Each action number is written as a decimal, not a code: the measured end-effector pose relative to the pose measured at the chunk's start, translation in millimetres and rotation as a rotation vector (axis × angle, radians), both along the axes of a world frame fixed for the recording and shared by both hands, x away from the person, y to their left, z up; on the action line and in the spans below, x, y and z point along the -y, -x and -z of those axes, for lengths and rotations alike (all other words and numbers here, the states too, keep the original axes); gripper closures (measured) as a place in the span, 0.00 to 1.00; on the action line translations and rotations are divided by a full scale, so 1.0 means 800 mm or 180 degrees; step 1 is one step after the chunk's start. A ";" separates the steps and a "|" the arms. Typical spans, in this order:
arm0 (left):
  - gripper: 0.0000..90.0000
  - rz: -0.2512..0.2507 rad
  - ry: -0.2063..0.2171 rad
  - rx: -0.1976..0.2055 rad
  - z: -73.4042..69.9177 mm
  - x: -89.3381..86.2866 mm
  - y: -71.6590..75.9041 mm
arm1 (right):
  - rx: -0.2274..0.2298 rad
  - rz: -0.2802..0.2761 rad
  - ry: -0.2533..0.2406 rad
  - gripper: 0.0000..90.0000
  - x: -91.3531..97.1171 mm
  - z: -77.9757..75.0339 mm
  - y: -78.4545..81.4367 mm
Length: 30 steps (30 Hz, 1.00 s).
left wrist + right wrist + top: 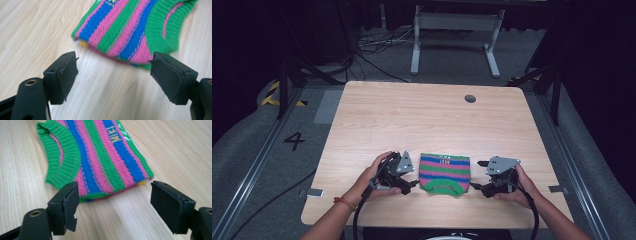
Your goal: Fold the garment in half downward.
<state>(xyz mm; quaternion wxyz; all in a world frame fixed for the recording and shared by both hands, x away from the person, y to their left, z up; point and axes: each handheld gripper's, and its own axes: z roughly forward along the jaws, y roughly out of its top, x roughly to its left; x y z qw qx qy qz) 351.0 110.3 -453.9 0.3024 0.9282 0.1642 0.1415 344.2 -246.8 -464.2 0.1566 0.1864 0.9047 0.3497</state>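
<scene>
Striped knitwear [444, 173], a small garment in green, pink and blue bands, lay flat on the wooden table [422, 120] near my edge of it, squarely between my two claws. I had my left gripper [411, 176] just beside its left edge and my right gripper [478, 176] just beside its right edge, each pointed inward at the cloth, because I judged the piece needed taking from both sides at once. Both claws were released, their jaws spread wide and holding nothing. In the left gripper view the knit [130, 30] sat just ahead of my left claw [113, 68], the side seam lying across the gap between the pads, apart from them and not yet pinched. In the right gripper view the same held: the opposite side edge of the garment [100, 157] lay just in front of my right claw [113, 195], with the ribbed green neckline curving off to one side and yellow lettering stitched on a blue band. I kept the jaws low over the wood so that a short push forward would slide a pad under or over the folded edge. The cloth looked soft and limp, so I reckoned a shallow bite might slip off; a deeper one seemed safer.
</scene>
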 end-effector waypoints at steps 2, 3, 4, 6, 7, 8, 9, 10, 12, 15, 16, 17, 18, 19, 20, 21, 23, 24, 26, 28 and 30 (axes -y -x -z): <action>0.24 -0.0029 -0.0035 0.0014 -0.003 -0.010 0.003 | -0.0011 0.0035 0.0018 0.25 0.007 -0.001 0.002; 0.24 -0.0049 -0.0095 0.0040 -0.005 -0.017 0.006 | -0.0004 0.0024 0.0048 0.24 0.010 -0.001 0.003; 0.24 -0.0042 -0.0172 0.0075 -0.006 -0.021 0.008 | 0.0012 0.0066 0.0097 0.24 0.014 -0.002 0.005; 0.23 -0.0048 -0.0297 0.0165 -0.007 -0.029 0.014 | 0.0016 0.0123 0.0121 0.24 0.021 -0.003 0.008; 0.22 -0.0067 -0.0321 0.0177 -0.008 -0.034 0.017 | 0.0032 0.0152 0.0130 0.24 0.025 -0.004 0.010; 0.22 -0.0067 -0.0321 0.0177 -0.008 -0.034 0.017 | 0.0032 0.0152 0.0130 0.24 0.025 -0.004 0.010; 0.22 -0.0077 -0.0309 0.0180 -0.008 -0.037 0.018 | 0.0037 0.0174 0.0147 0.24 0.029 -0.004 0.012; 0.22 -0.0114 -0.0307 0.0184 -0.007 -0.040 0.019 | 0.0037 0.0188 0.0155 0.24 0.033 -0.005 0.013; 0.22 -0.0147 -0.0320 0.0155 -0.004 -0.044 0.020 | 0.0028 0.0246 0.0141 0.23 0.042 -0.006 0.016; 0.22 -0.0210 -0.0339 0.0128 0.002 -0.052 0.021 | 0.0028 0.0328 0.0140 0.23 0.055 -0.006 0.019; 0.22 -0.0247 -0.0328 0.0126 0.003 -0.054 0.021 | 0.0023 0.0347 0.0142 0.23 0.061 -0.006 0.019; 0.22 -0.0274 -0.0309 0.0131 0.005 -0.058 0.021 | 0.0025 0.0376 0.0147 0.23 0.066 -0.006 0.020; 0.22 -0.0302 -0.0285 0.0099 0.006 -0.062 0.022 | 0.0007 0.0406 0.0142 0.23 0.072 -0.005 0.021; 0.22 -0.0322 -0.0270 0.0079 0.007 -0.065 0.023 | 0.0011 0.0423 0.0148 0.23 0.078 -0.004 0.021; 0.22 -0.0358 -0.0270 0.0078 0.009 -0.068 0.023 | 0.0015 0.0435 0.0148 0.23 0.083 -0.003 0.022; 0.22 -0.0358 -0.0270 0.0078 0.009 -0.068 0.023 | 0.0015 0.0435 0.0148 0.23 0.083 -0.003 0.022; 0.22 -0.0393 -0.0222 0.0022 0.011 -0.078 0.024 | -0.0002 0.0497 0.0117 0.24 0.096 0.000 0.023; 0.22 -0.0415 -0.0219 0.0021 0.011 -0.081 0.025 | -0.0006 0.0524 0.0106 0.23 0.102 0.001 0.024; 0.22 -0.0478 -0.0164 0.0012 0.011 -0.091 0.026 | -0.0016 0.0571 0.0071 0.23 0.111 0.003 0.026; 0.22 -0.0597 -0.0094 -0.0002 0.012 -0.104 0.026 | -0.0036 0.0621 0.0032 0.22 0.128 0.009 0.031; 0.22 -0.0620 -0.0096 -0.0009 0.012 -0.109 0.026 | -0.0060 0.0659 0.0006 0.22 0.138 0.012 0.034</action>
